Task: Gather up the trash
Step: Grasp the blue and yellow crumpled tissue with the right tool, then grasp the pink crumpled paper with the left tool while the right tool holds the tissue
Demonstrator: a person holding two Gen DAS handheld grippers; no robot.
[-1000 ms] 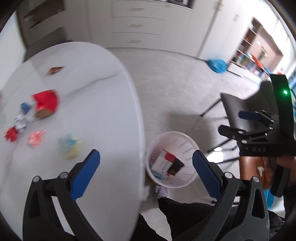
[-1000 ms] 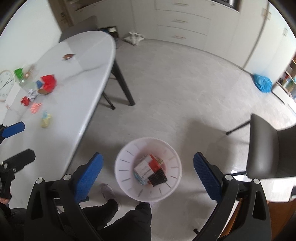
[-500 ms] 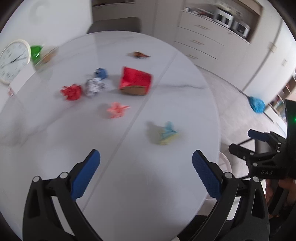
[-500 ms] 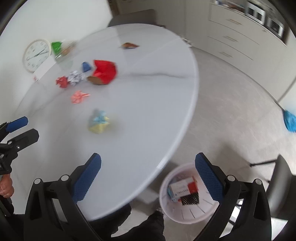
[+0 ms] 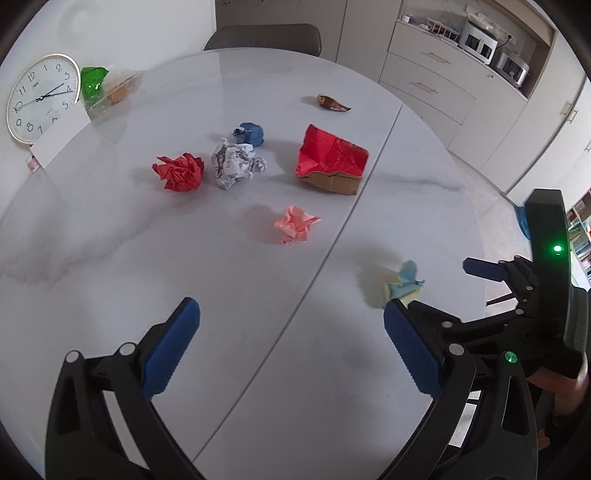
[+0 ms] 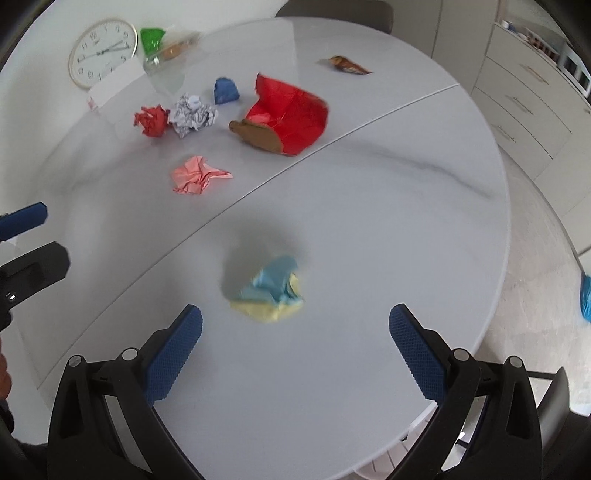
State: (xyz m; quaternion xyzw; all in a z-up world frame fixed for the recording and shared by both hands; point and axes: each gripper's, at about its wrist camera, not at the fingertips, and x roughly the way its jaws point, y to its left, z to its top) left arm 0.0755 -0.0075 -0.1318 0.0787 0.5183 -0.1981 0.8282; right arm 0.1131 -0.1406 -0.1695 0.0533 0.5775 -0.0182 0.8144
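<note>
A white oval table (image 5: 110, 240) (image 6: 406, 206) holds scattered trash. A blue-and-yellow paper wad (image 6: 271, 291) (image 5: 402, 282) lies just ahead of my open right gripper (image 6: 295, 325). Farther off lie a pink wad (image 5: 295, 223) (image 6: 197, 173), a red wad (image 5: 179, 171) (image 6: 150, 120), a newsprint wad (image 5: 236, 164) (image 6: 192, 114), a blue wad (image 5: 249, 133) (image 6: 225, 90), a crushed red-and-brown box (image 5: 332, 160) (image 6: 288, 118) and a brown wrapper (image 5: 332, 103) (image 6: 347, 64). My left gripper (image 5: 291, 321) is open and empty above the near table. The bin is out of view.
A wall clock (image 5: 40, 98) (image 6: 103, 51), a white card and a clear bag with green and orange items (image 5: 107, 86) stand at the table's far left. A grey chair (image 5: 264, 35) is behind the table. Cabinets (image 5: 436, 85) line the right wall. A blue bag (image 6: 585, 295) lies on the floor.
Both grippers have swung from over the white floor bin up to the table top. The right gripper has closed in on the blue-and-yellow wad. Both stayed open.
</note>
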